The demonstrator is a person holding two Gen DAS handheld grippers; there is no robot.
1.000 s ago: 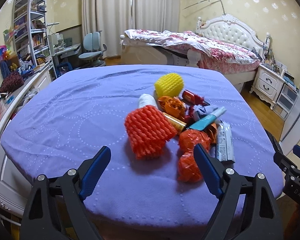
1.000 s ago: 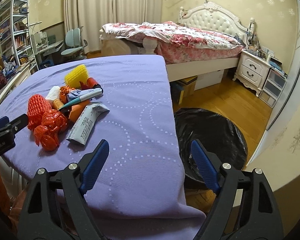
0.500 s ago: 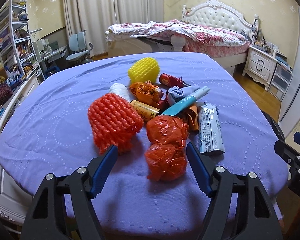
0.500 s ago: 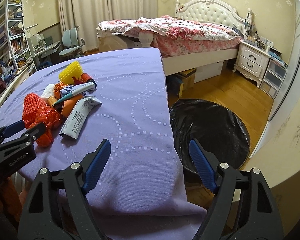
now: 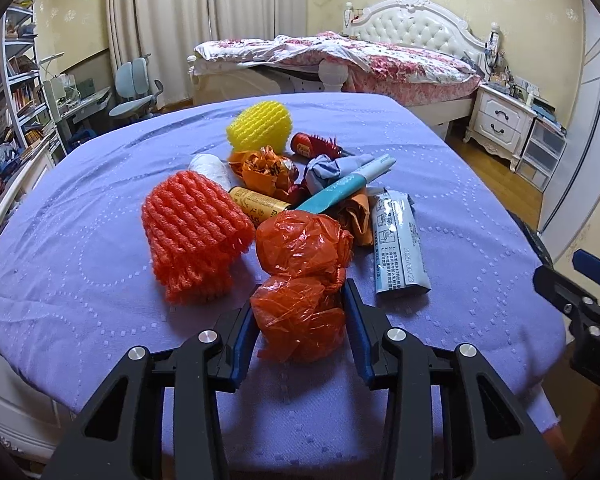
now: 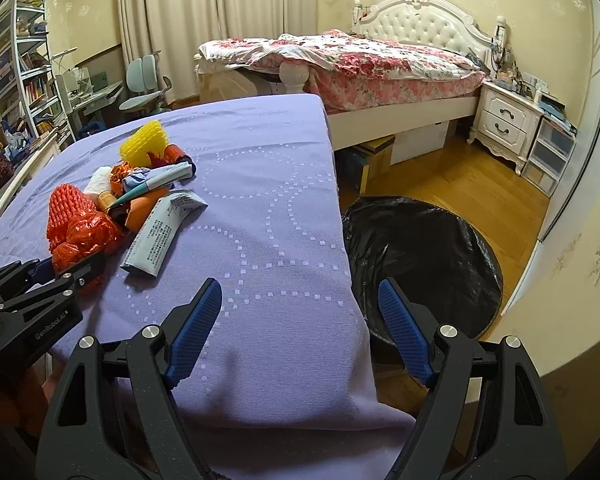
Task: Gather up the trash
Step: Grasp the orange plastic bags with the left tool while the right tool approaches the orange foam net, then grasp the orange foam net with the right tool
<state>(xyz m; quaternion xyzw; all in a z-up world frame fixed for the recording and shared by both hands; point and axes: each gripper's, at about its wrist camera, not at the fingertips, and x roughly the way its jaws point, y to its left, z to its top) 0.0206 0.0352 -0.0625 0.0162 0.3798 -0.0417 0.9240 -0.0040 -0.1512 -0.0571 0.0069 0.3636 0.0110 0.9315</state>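
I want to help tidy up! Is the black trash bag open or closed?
Open: the black trash bag gapes wide beside the table, dark inside.

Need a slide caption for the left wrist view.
Left gripper closing on an orange plastic bag at the near end of a trash pile on a purple-covered table.

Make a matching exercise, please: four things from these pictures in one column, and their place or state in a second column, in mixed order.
Things:
1. orange plastic bag
2. yellow foam net
3. black trash bag
4. right gripper

Place or state:
A. on the floor beside the table
B. open, nothing between the jaws
C. between the left gripper's pads
D. at the far end of the pile

Pairs: 1-C, 2-D, 3-A, 4-B
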